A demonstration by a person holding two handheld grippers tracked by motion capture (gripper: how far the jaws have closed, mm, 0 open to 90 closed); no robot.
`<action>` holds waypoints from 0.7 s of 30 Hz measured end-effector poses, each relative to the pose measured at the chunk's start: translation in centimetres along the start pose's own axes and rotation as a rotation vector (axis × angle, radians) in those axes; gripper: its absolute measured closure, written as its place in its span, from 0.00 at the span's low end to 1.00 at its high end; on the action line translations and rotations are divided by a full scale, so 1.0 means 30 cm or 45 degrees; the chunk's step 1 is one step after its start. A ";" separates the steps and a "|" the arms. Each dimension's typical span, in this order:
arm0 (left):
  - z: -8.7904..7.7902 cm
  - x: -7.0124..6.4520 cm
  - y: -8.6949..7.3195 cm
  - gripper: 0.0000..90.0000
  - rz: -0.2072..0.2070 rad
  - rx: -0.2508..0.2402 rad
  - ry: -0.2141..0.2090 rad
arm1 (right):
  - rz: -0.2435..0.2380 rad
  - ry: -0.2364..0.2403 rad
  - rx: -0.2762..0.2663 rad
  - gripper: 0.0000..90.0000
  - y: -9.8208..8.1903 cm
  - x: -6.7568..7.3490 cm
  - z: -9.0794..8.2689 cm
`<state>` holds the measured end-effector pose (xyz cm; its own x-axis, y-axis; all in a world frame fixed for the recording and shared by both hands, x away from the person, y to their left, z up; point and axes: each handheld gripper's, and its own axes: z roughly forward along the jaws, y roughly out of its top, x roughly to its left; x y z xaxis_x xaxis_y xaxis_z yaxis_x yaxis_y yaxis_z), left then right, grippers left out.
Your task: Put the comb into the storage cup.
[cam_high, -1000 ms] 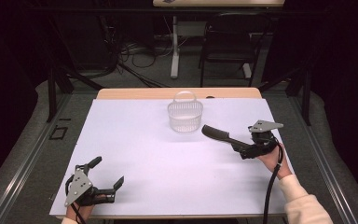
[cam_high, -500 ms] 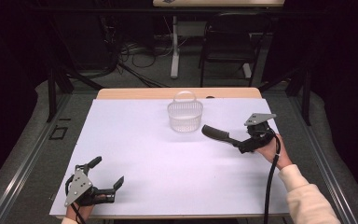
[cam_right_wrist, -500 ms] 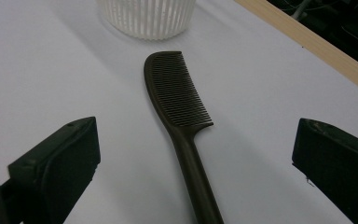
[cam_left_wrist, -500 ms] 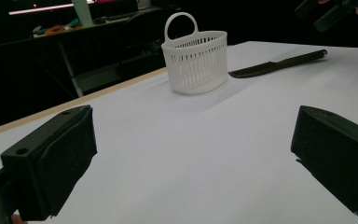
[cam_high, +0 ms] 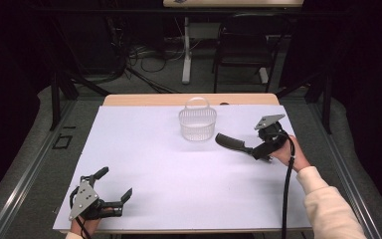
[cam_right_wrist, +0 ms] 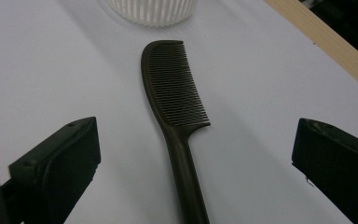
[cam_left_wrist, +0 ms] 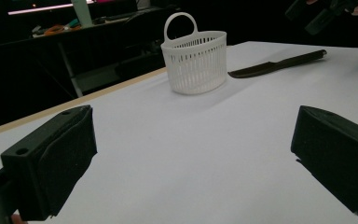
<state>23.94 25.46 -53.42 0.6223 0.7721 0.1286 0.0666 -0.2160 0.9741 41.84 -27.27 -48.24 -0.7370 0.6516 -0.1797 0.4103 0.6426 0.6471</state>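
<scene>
Bench (cam_high: pixel 179 174): covered by a white sheet, with a strip of bare wood showing along the far edge.

Basket (cam_high: pixel 197 122): white, slatted plastic with a loop handle; upright near the middle of the far edge. Seen in the left claw view (cam_left_wrist: pixel 195 58) standing beyond the spread jaws, well apart from them.

Comb (cam_high: pixel 231 143): dark, with a long handle; flat on the sheet just right of the basket, toward the right edge. Toothed end near the basket but not touching it, handle running back toward the right claw. In the right claw view (cam_right_wrist: pixel 175 107) lying lengthwise between the two jaws, teeth facing the right jaw, handle reaching the bottom of the view — touched by neither jaw.

Right claw (cam_high: pixel 261 144): held by a hand (cam_high: pixel 291 154) near the right edge, raised a little over the comb's handle end. Jaws wide apart, gripping nothing. Cable hanging down toward the near edge.

Left claw (cam_high: pixel 114 186): at the near left corner, low over the sheet, held from below by a hand. Jaws spread wide — nothing between them but bare white sheet.

Sleeve (cam_high: pixel 328 209): pale, at the near right corner.
</scene>
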 end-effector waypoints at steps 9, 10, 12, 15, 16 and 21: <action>0.000 0.001 0.000 0.00 0.000 0.001 -0.001 | -0.053 0.039 0.090 0.00 0.024 -0.015 0.032; 0.000 0.001 0.000 0.00 0.000 0.001 -0.001 | -0.053 0.039 0.090 0.00 0.024 -0.015 0.032; 0.000 0.001 0.000 0.00 0.000 0.001 -0.001 | -0.054 0.047 0.112 0.00 0.030 -0.017 0.047; 0.000 0.001 0.000 0.00 -0.001 0.000 -0.001 | -0.067 0.052 0.137 0.00 0.036 -0.021 0.053; 0.000 0.001 -0.001 0.00 -0.002 0.001 -0.001 | -0.063 0.059 0.144 0.00 0.040 -0.023 0.060; 0.000 0.001 0.000 0.00 -0.001 -0.001 -0.003 | -0.085 0.086 0.210 0.00 0.051 -0.029 0.074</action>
<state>23.96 25.48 -53.43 0.6243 0.7708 0.1271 0.0667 -0.2148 0.9744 44.31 -25.95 -48.74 -0.7978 0.5802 -0.1641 0.4378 0.7445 0.5040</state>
